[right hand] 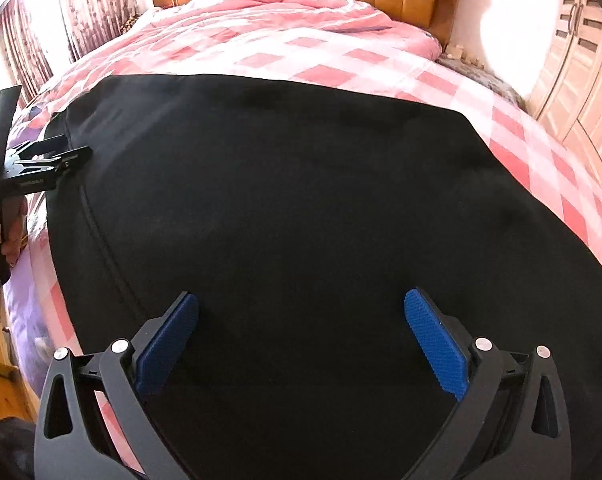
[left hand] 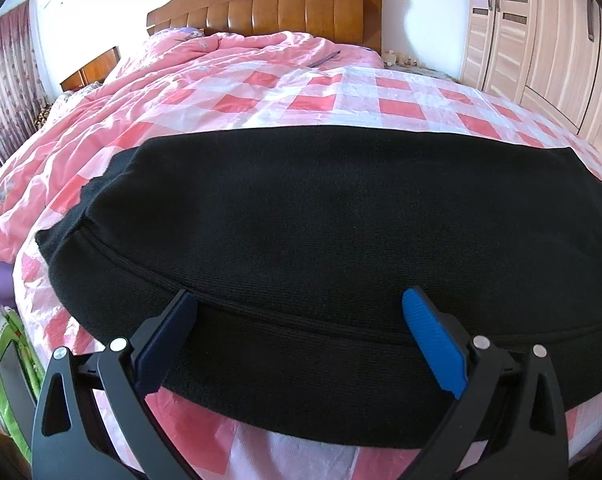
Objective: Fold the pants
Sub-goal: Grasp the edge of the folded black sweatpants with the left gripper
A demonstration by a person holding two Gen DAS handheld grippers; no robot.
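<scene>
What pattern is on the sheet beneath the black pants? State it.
Pink-and-white checks on the sheet; clearest in the left wrist view.

matt black knit pants (left hand: 321, 220), glossy wooden headboard (left hand: 269, 4), crinkled checked sheet (left hand: 401, 92)

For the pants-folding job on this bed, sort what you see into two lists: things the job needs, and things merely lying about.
Needed for the job:
- black pants, spread flat on the bed
- left gripper, open above the pants' near edge
- right gripper, open above the pants

Merely lying about:
- pink quilt, bunched toward the headboard
- checked sheet
- wooden headboard
- wardrobe
- curtain
</scene>
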